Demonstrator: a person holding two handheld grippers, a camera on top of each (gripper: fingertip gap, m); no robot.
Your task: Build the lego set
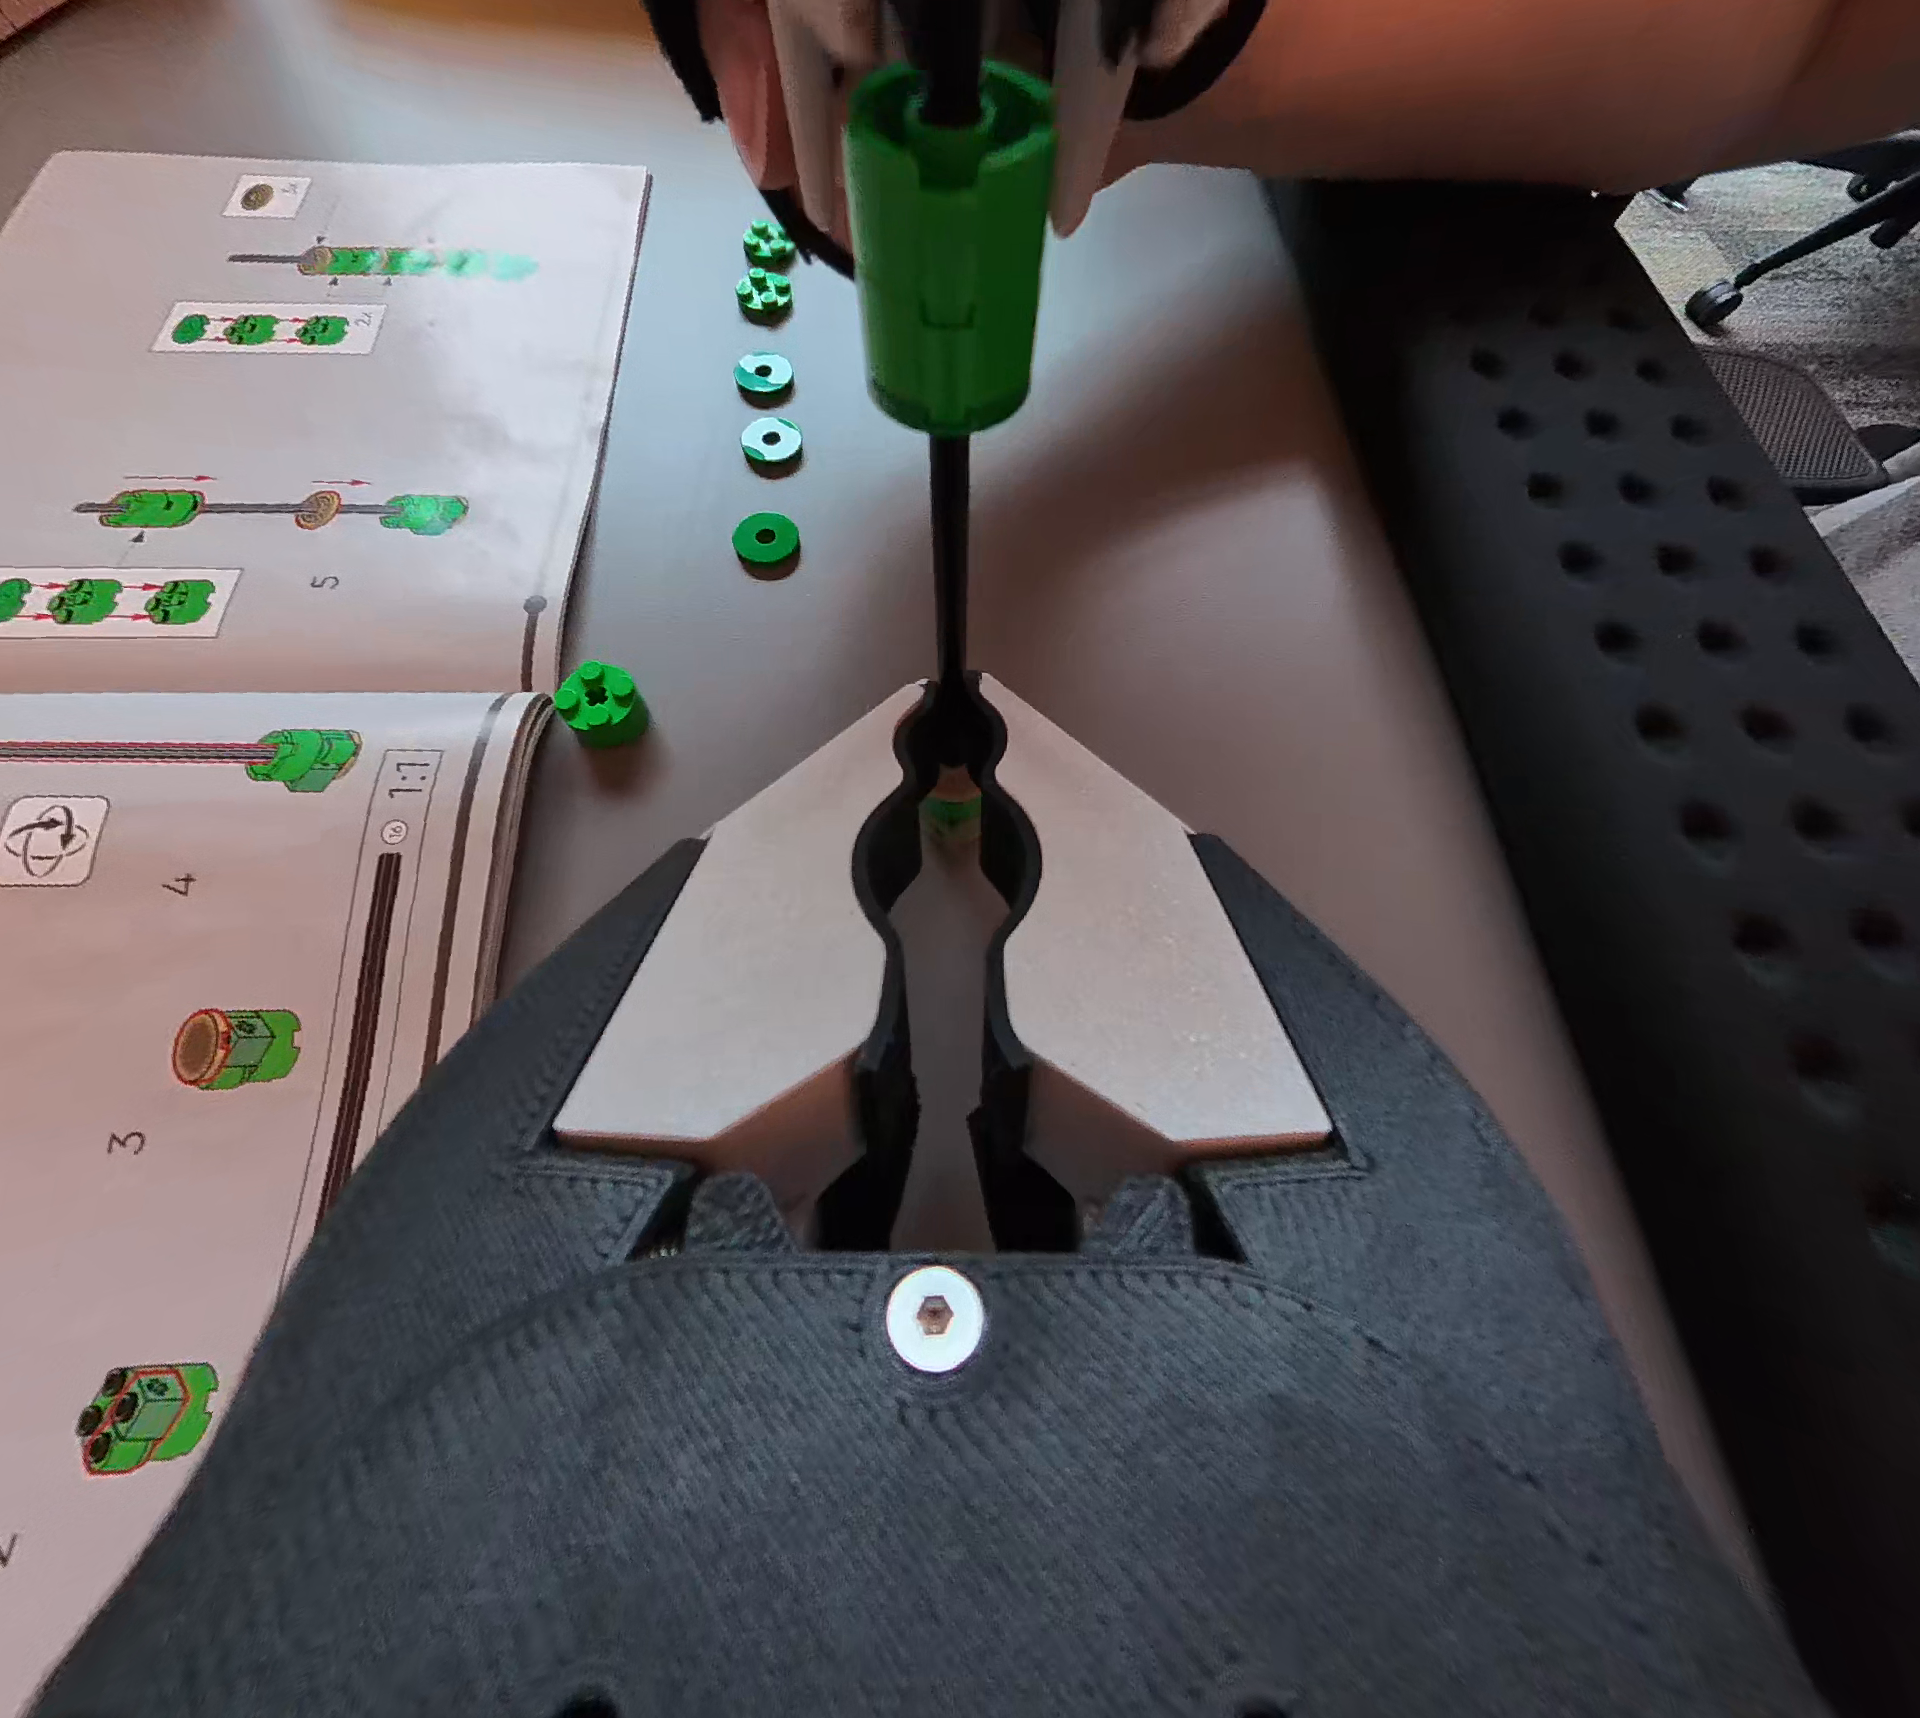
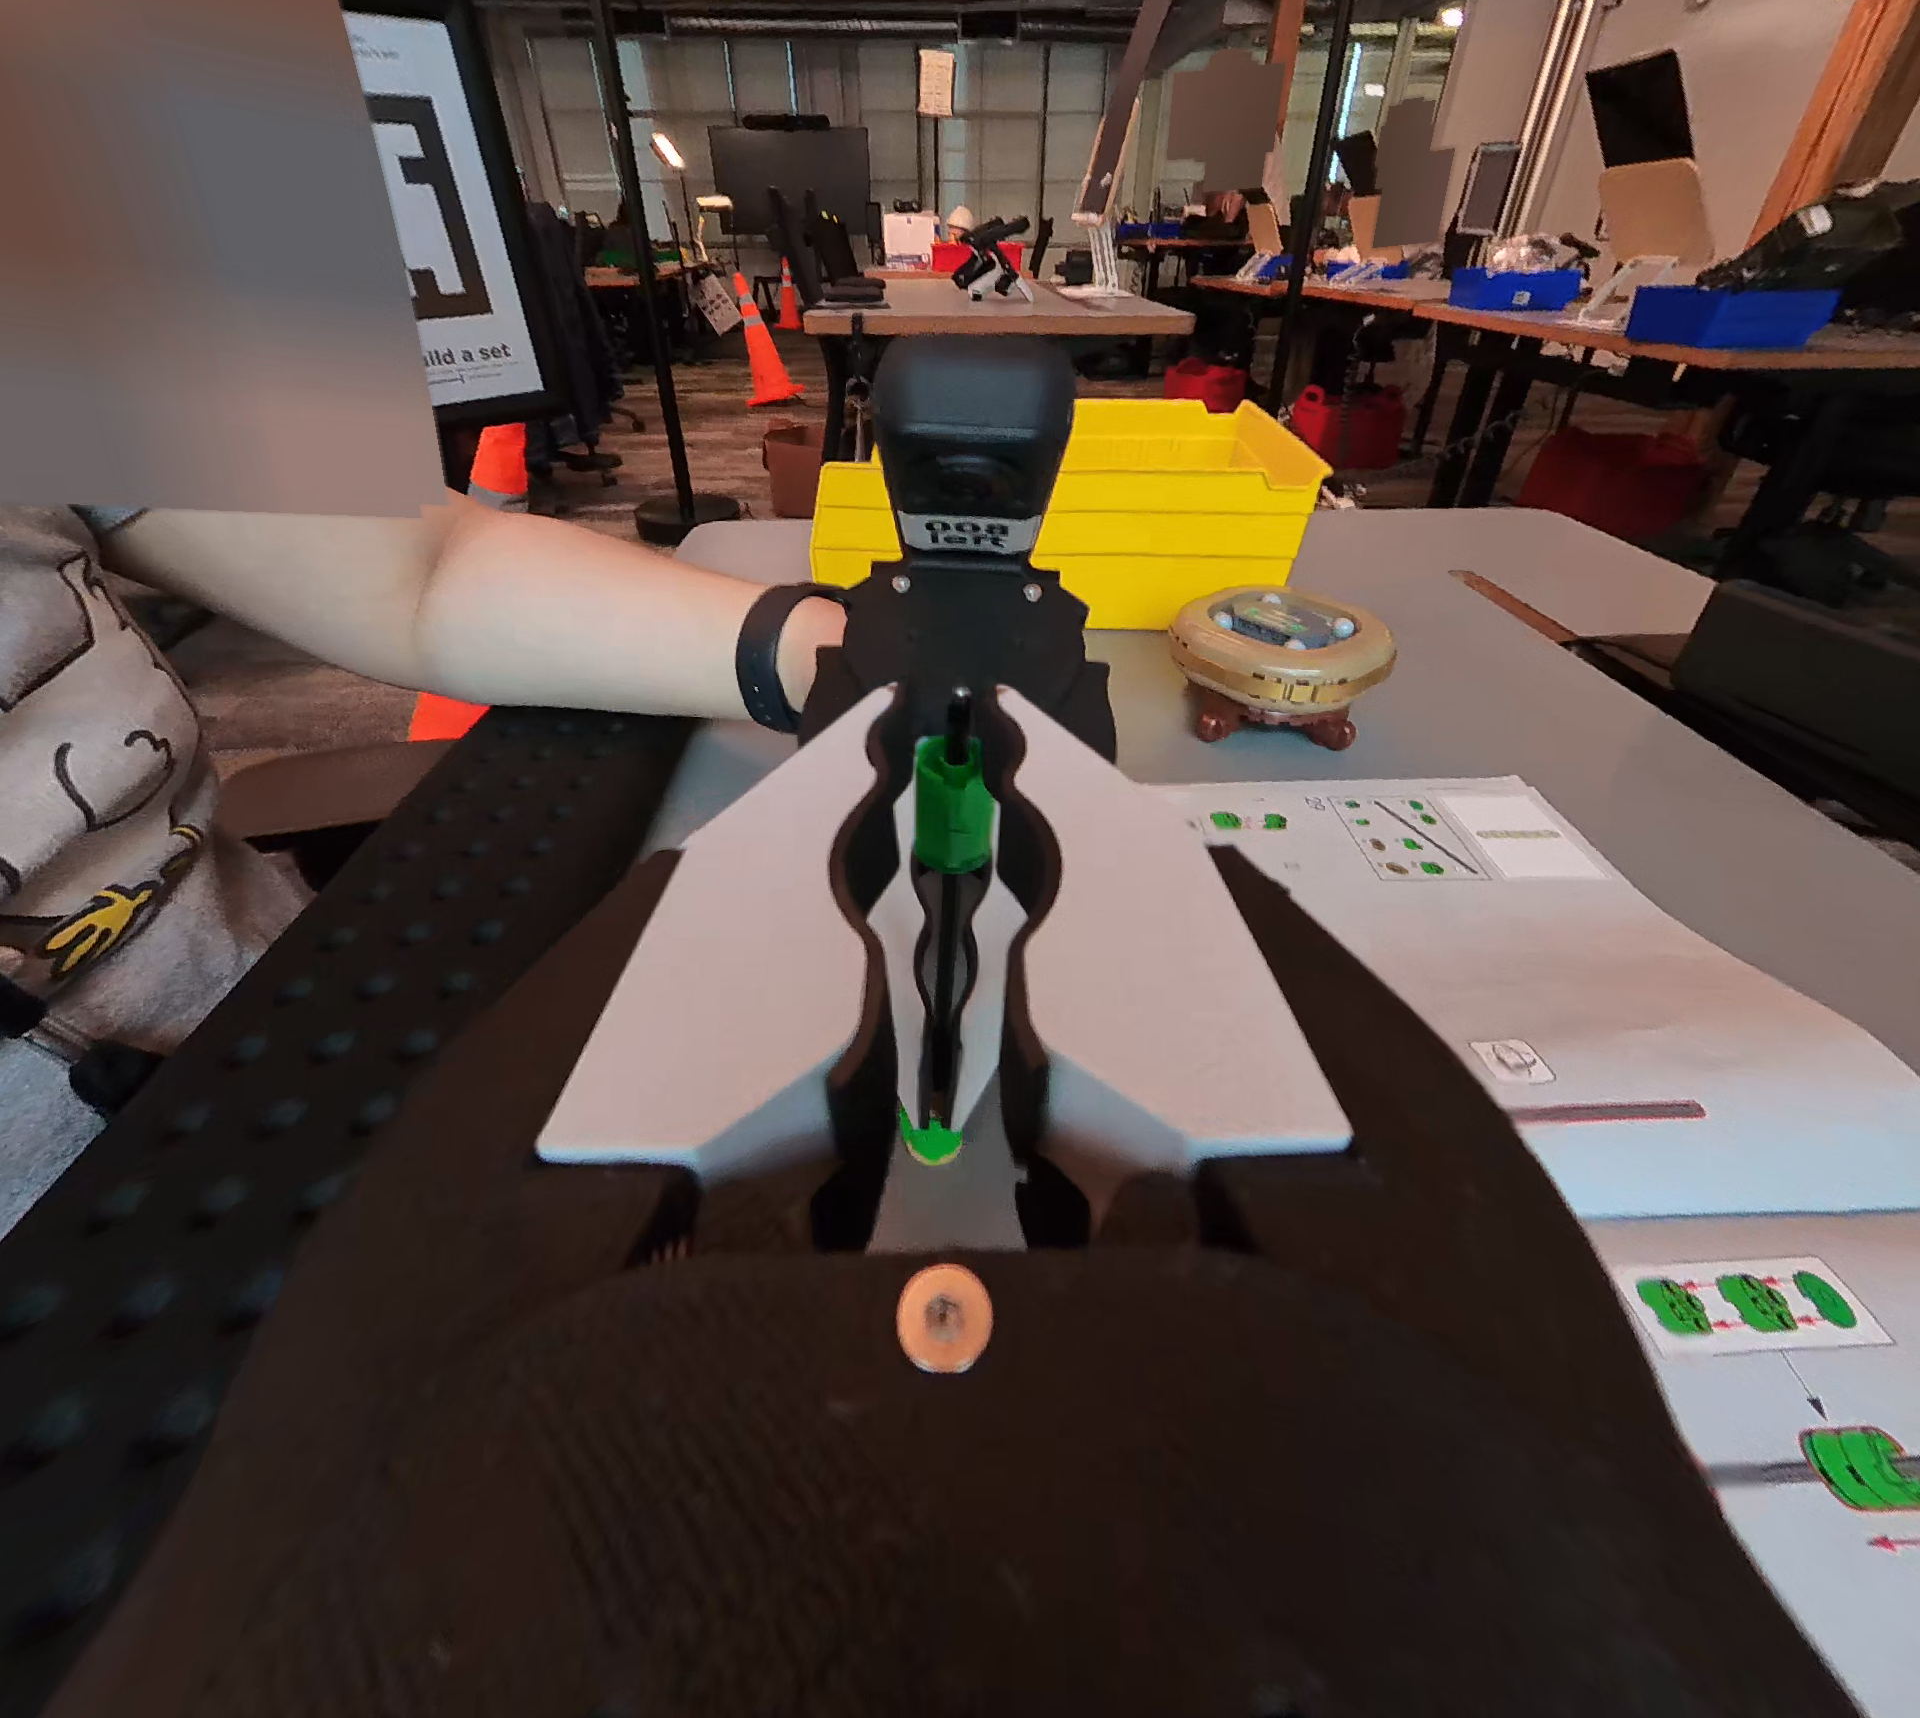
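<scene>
Left wrist view: the left claw (image 1: 948, 702) is clenched on the near end of a black axle (image 1: 950, 556), which runs straight ahead from its tips. A small green and tan piece (image 1: 950, 821) sits on the axle just behind the tips, between the fingers. Farther out along the axle is a green sleeve (image 1: 943, 245) of stacked round bricks, and beyond it the right claw (image 1: 961, 58), blurred, closing around the far end. Left of the axle a row of green plates (image 1: 767, 380) lies on the table (image 1: 1143, 525), with a green round brick (image 1: 601, 704) just left of the claw tips, beside the open booklet (image 1: 301, 421). The booklet bears step numbers and a scale mark (I leave them unread).

Right wrist view: the right claw (image 2: 951, 723) grips the same axle (image 2: 948, 972) between its fingers, the sleeve (image 2: 948, 811) near its tips and a green bit (image 2: 928, 1143) at the axle's near end. Straight ahead, the left claw's body (image 2: 966, 629) carries a labelled camera. Behind it stand a yellow bin (image 2: 1174, 515) and, to the right, a tan round model (image 2: 1280, 645). A framed sign (image 2: 442, 214) stands far left.

The step looks like sliding the sleeve along the axle. To do it well, keep both claws in line so the axle does not bend, hold one end firmly, and push squarely without twisting.
</scene>
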